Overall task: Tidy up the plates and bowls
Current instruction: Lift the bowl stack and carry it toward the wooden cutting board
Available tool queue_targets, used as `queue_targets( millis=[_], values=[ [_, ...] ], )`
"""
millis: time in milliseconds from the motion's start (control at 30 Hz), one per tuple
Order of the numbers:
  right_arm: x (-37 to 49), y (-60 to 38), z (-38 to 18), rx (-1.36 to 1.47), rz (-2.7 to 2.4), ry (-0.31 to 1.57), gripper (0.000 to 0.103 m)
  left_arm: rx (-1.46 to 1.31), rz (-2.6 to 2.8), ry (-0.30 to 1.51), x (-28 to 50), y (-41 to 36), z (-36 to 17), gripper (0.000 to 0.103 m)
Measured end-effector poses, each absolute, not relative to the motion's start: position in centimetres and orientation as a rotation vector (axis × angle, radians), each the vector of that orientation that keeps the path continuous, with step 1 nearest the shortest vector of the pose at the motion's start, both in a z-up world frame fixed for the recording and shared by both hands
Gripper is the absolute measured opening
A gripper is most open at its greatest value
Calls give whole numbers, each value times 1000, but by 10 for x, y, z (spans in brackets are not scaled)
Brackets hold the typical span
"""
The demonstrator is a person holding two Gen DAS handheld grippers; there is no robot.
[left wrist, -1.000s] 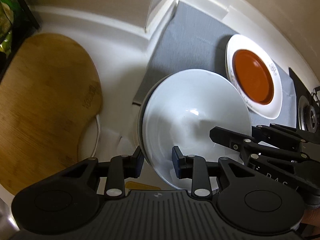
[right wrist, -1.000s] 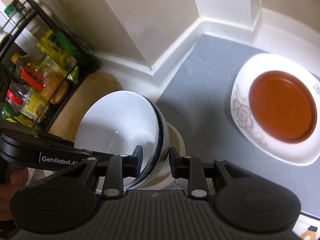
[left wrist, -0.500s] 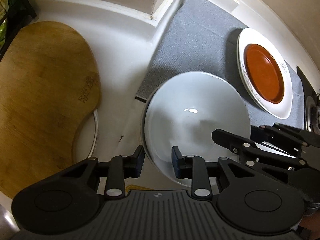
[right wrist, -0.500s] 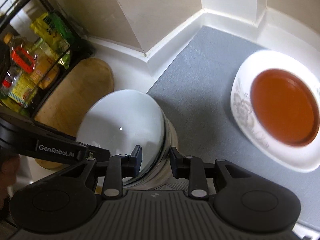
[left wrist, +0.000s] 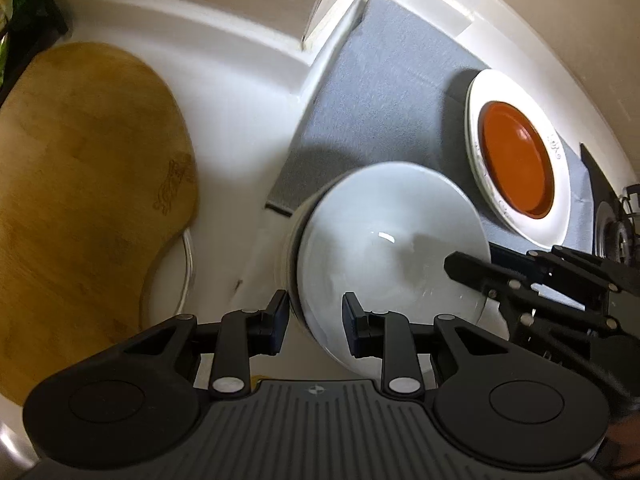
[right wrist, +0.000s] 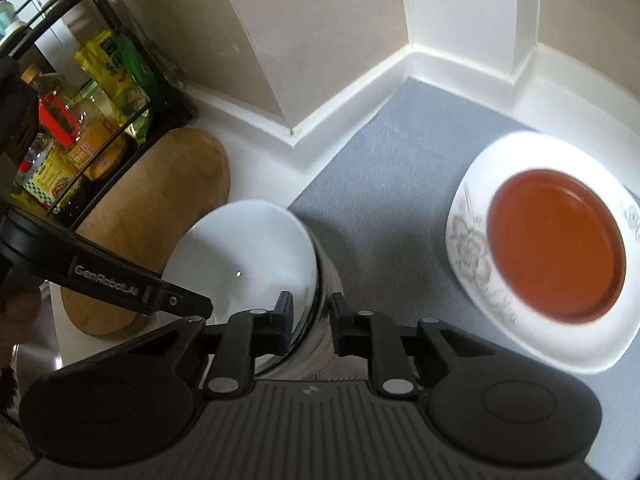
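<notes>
A stack of white bowls (left wrist: 384,248) is held between both grippers above the counter's edge by the grey mat (left wrist: 384,96). My left gripper (left wrist: 314,322) is shut on the stack's near rim. My right gripper (right wrist: 310,320) is shut on the opposite rim of the bowls (right wrist: 248,256), with one finger inside and one outside. The right gripper also shows in the left wrist view (left wrist: 520,284). A white flowered plate (right wrist: 472,248) with a brown plate (right wrist: 556,248) on it lies on the mat at the right; both show in the left wrist view (left wrist: 516,160).
A wooden cutting board (left wrist: 80,184) lies on the white counter at the left. A black rack with bottles and packets (right wrist: 80,120) stands behind it. White walls and a corner column (right wrist: 304,40) bound the back. A stove burner (left wrist: 616,236) shows at the far right.
Both grippers have carried the bowl stack forward and lower toward the mat's near corner. The grip on the rims is unchanged.
</notes>
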State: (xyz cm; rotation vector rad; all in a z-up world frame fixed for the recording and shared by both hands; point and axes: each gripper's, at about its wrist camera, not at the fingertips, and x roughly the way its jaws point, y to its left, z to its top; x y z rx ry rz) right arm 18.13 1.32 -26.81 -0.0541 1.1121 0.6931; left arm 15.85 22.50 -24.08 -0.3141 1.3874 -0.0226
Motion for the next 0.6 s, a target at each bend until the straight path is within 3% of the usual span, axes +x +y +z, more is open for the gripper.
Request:
queue_targets(
  millis=[200,500,600],
  values=[
    [193,8,-278,18,687,1145,12,-321,-13,1352,163,237,-239,30],
    [193,7,-279,50,684,1153,13,-377,-9,1359,164,243,-250,30],
    [195,5,-275,36,693,1135,15,-398,-1,1367,165,246,-254,35]
  ],
)
